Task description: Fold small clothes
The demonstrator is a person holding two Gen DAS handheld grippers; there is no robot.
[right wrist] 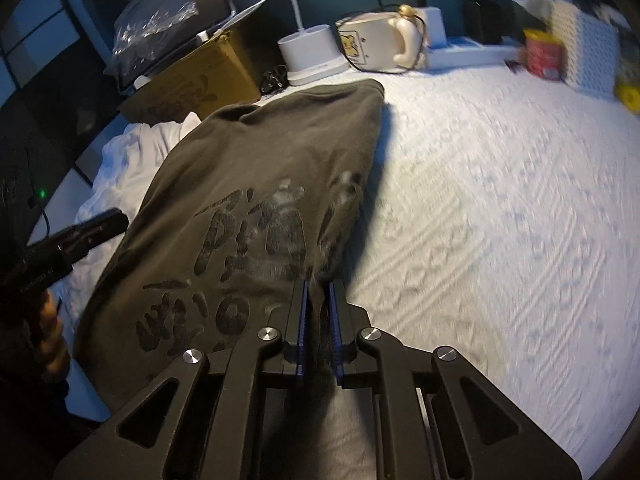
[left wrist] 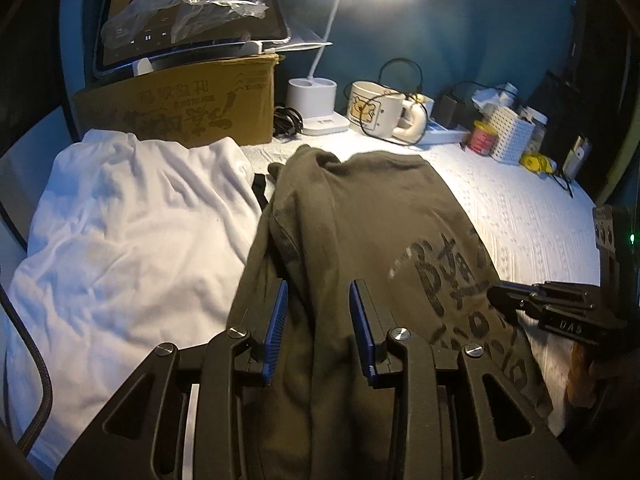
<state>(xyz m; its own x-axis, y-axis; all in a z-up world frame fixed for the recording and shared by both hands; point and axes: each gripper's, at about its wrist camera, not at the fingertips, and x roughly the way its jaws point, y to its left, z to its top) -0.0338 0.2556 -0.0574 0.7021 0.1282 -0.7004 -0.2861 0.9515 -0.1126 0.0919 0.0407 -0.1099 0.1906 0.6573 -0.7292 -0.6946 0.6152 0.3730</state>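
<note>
A: Where is the dark olive shirt (left wrist: 360, 220)?

B: It lies on the white textured desk (left wrist: 532, 216) cover, stretching from the near edge toward twelve o'clock, printed side up with black characters (right wrist: 240, 236) showing. At its nine o'clock side lies a white garment (left wrist: 120, 232), rumpled, touching the shirt's edge.

A: And the left gripper (left wrist: 318, 296)?

B: Its blue-padded fingers (left wrist: 276, 332) stand partly apart with a thick fold of the shirt's near hem bunched between them; the cloth fills the gap and the pads press on it.

A: The right gripper (right wrist: 318, 294)?

B: Its fingers (right wrist: 301, 320) are drawn narrow, pinching the shirt's edge at the shirt's three o'clock side; cloth runs right between the pads. In the left wrist view the right gripper shows at four o'clock, on the printed corner.

A: What sits at the back?

B: At eleven o'clock a cardboard box (left wrist: 180, 112) carrying a tablet (left wrist: 188, 24), then a lamp base (left wrist: 316, 104), a cream mug (left wrist: 376, 110), a red tin (left wrist: 482, 138) and a white perforated basket (left wrist: 510, 132) toward one o'clock.
</note>
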